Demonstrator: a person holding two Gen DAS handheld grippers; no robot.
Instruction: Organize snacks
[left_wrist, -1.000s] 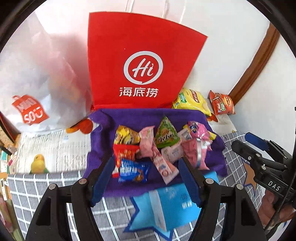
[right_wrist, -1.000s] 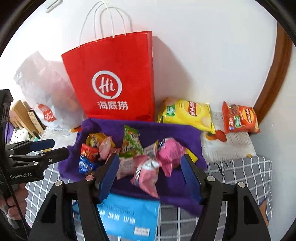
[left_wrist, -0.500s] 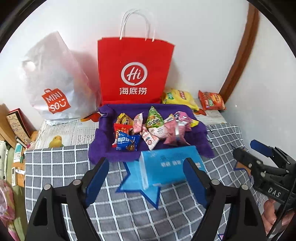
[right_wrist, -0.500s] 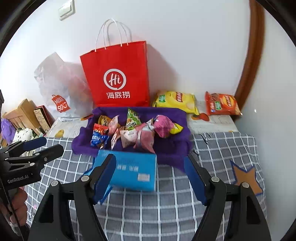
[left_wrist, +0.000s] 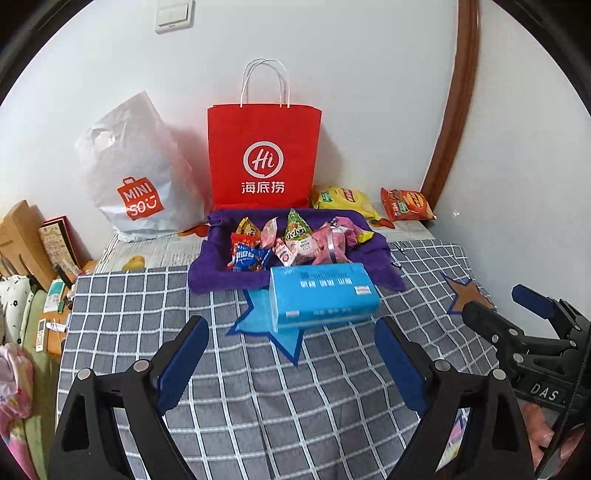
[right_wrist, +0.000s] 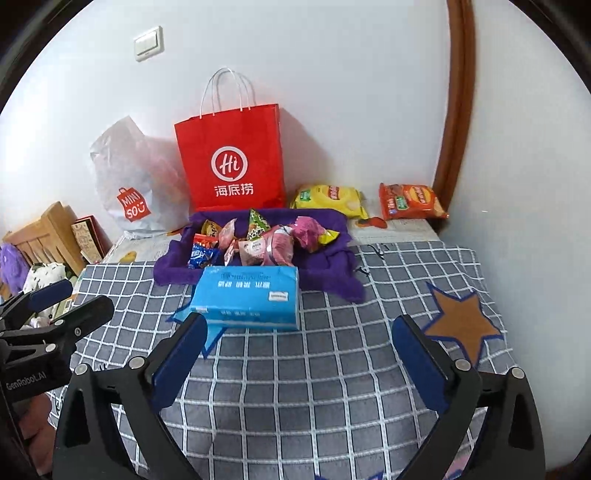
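A pile of small snack packets (left_wrist: 291, 242) (right_wrist: 258, 240) lies on a purple cloth (left_wrist: 207, 275) (right_wrist: 325, 280) against the wall. A yellow chip bag (left_wrist: 343, 199) (right_wrist: 328, 197) and an orange chip bag (left_wrist: 406, 205) (right_wrist: 410, 201) lie to its right. A blue tissue pack (left_wrist: 321, 295) (right_wrist: 247, 297) sits in front of the cloth. My left gripper (left_wrist: 291, 363) is open and empty, well short of the pack. My right gripper (right_wrist: 299, 360) is open and empty, also held back.
A red paper bag (left_wrist: 262, 155) (right_wrist: 232, 158) and a white Miniso plastic bag (left_wrist: 136, 173) (right_wrist: 129, 177) stand against the wall. The grey checked blanket (left_wrist: 258, 387) (right_wrist: 332, 369) covers the surface. Boxes and clutter (left_wrist: 26, 243) sit at the left edge.
Both grippers have pulled back and up from the snack pile. The view has widened to take in the whole blanket and wall. Nothing was picked up.
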